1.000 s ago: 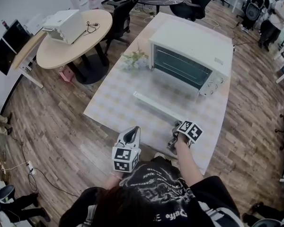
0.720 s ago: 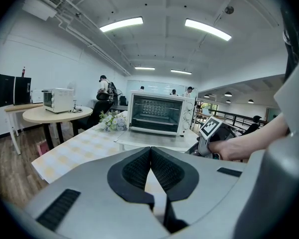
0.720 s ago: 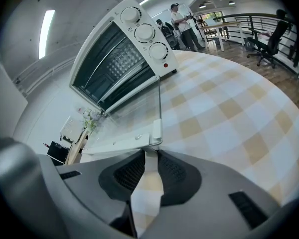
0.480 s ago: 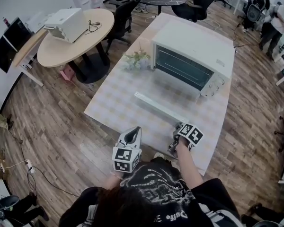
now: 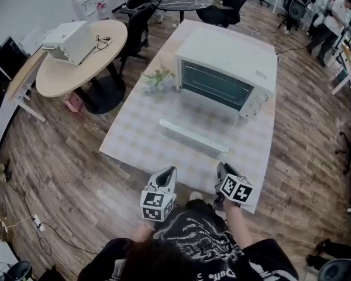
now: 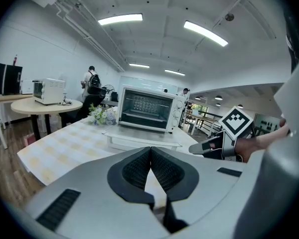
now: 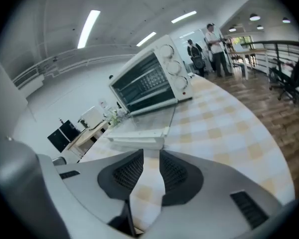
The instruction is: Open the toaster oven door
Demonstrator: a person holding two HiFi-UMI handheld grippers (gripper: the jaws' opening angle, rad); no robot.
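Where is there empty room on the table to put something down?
Roomiest: the bare table left of the open door, in front of the flowers. The strip between the door and the near edge is free too. The far end is crowded: the toaster oven fills most of it.

toaster oven (image 5: 225, 69): on checked worktop (image 5: 134, 139), door (image 5: 193, 135) down flat in front | flowers (image 5: 158, 76): just beside oven's left side | left gripper (image 5: 167, 175), right gripper (image 5: 222, 171): well in front of oven door, near worktop edge, touching nothing | right jaws: opening, empty
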